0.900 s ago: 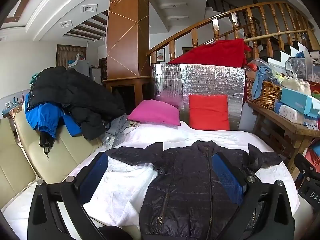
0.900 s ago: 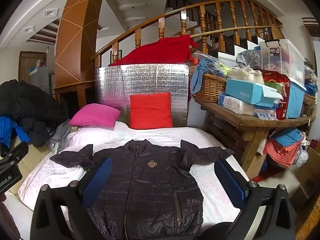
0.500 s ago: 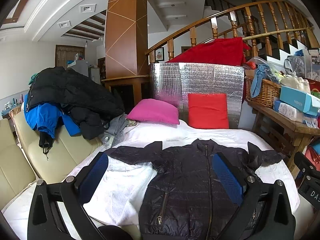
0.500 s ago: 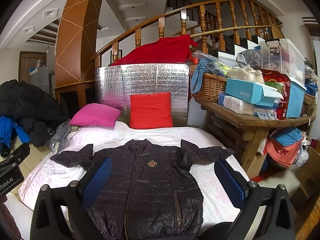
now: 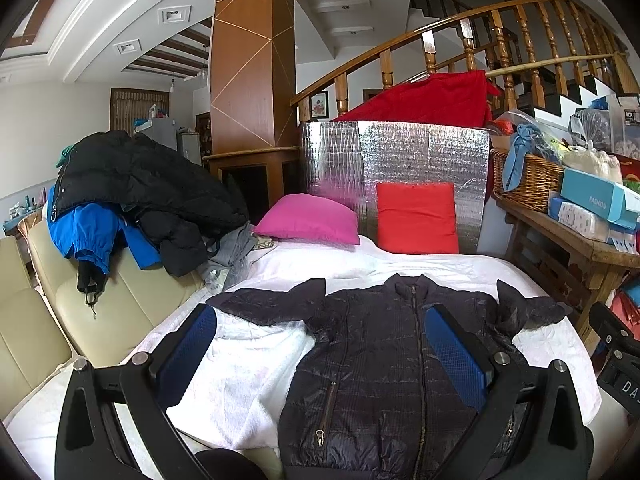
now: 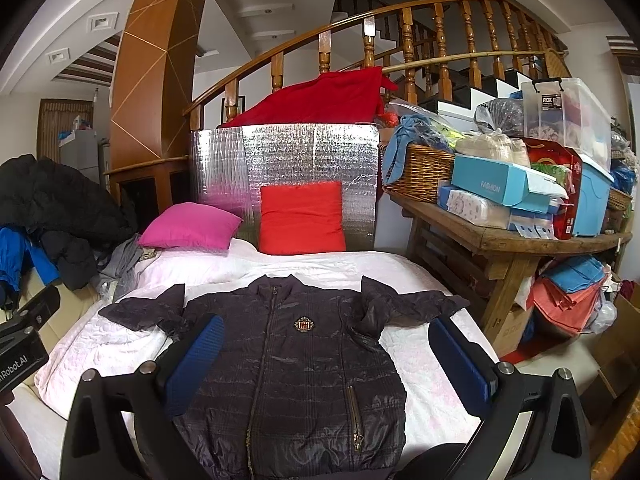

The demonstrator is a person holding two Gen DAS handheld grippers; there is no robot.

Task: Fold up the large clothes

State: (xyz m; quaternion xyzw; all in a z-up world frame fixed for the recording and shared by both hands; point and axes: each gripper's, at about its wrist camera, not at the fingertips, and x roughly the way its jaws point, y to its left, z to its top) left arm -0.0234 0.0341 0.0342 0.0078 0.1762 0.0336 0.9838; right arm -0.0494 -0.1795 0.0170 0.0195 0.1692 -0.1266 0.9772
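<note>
Jacket (image 6: pixel 296 364), dark and quilted, lies front-up and zipped on the white bedcover (image 6: pixel 432 392), collar far, sleeves spread left and right, likely flattened ready for folding. Left gripper (image 5: pixel 320 364) and right gripper (image 6: pixel 324 364) hover above its near hem, jaws wide and empty. Pillows (image 6: pixel 302 218) sit beyond, clear of the work.

We read "FASHION" on the light blue box (image 6: pixel 505 186), "ROX" on the clear storage bin (image 6: pixel 551 103) at upper right, and "nRobot.AI" on the left gripper (image 6: pixel 18 365) at lower left.
</note>
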